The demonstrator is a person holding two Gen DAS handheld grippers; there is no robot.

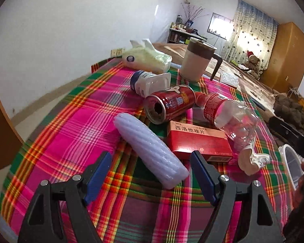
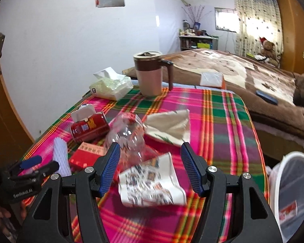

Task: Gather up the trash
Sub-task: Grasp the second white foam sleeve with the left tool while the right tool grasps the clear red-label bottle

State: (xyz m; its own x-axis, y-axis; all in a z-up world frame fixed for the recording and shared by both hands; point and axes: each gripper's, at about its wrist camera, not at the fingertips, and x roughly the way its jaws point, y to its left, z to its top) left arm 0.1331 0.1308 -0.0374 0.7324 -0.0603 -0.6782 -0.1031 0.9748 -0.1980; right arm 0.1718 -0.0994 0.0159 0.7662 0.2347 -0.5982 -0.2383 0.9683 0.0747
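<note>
Gaping wide, both hand-held grippers, left (image 1: pixel 151 163) and right (image 2: pixel 150 158), hold nothing.

A plaid tablecloth (image 1: pixel 75 125) is showing pink, green, yellow and red stripes. On it, a pale lavender ribbed foam sleeve (image 1: pixel 150 149) is lying near left, beside a red cardboard medicine box (image 1: pixel 198 141) with a cream label and a red drink can (image 1: pixel 168 105) with white lettering. A crumpled printed paper (image 2: pixel 152 184) is showing white with multicoloured pictures; far back, a cream mug (image 2: pixel 150 75) is wearing a brown band.
</note>
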